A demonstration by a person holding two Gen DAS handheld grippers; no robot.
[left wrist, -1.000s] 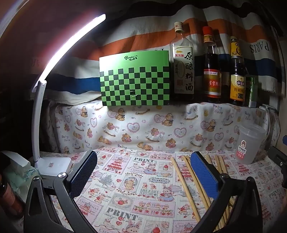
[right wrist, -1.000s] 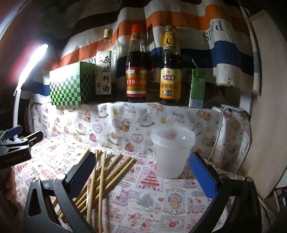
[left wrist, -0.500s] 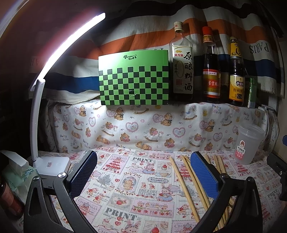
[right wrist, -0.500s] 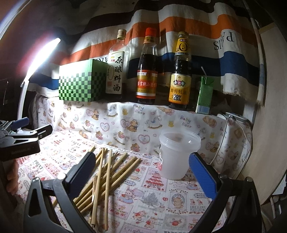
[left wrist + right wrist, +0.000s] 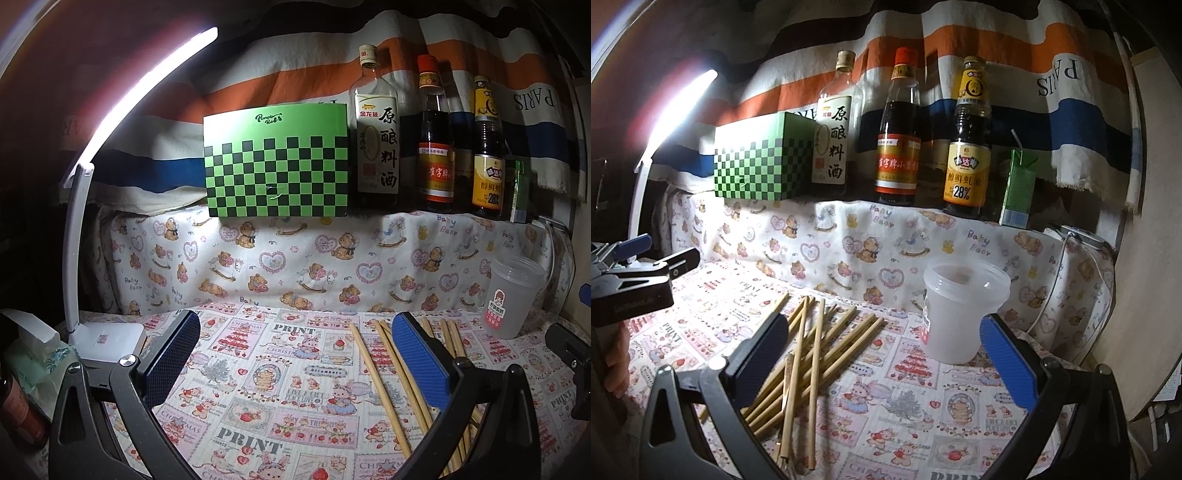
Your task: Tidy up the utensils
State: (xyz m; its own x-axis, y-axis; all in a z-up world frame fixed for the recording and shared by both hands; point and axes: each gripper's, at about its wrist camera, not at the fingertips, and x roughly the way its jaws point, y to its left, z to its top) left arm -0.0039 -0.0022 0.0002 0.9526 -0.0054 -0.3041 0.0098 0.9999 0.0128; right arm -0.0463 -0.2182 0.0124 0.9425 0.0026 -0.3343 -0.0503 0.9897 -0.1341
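Several bamboo chopsticks (image 5: 816, 350) lie in a loose pile on the printed tablecloth; in the left wrist view the chopsticks (image 5: 384, 373) run under the right finger. A translucent plastic cup (image 5: 962, 310) stands upright and empty to their right, and it also shows in the left wrist view (image 5: 511, 295). My left gripper (image 5: 295, 354) is open and empty above the cloth, left of the pile. My right gripper (image 5: 882, 354) is open and empty, its left finger over the pile and its right finger in front of the cup.
A raised ledge at the back holds a green checkered box (image 5: 277, 166), three sauce bottles (image 5: 436, 140) and a green carton (image 5: 1017, 188). A white desk lamp (image 5: 107, 332) stands at the left. A wooden board (image 5: 1137, 258) bounds the right side. The left gripper shows in the right wrist view (image 5: 639, 273).
The right gripper's view has shifted up and left, so the chopsticks and cup now sit further right and lower. The left gripper has barely moved. Both stay open.
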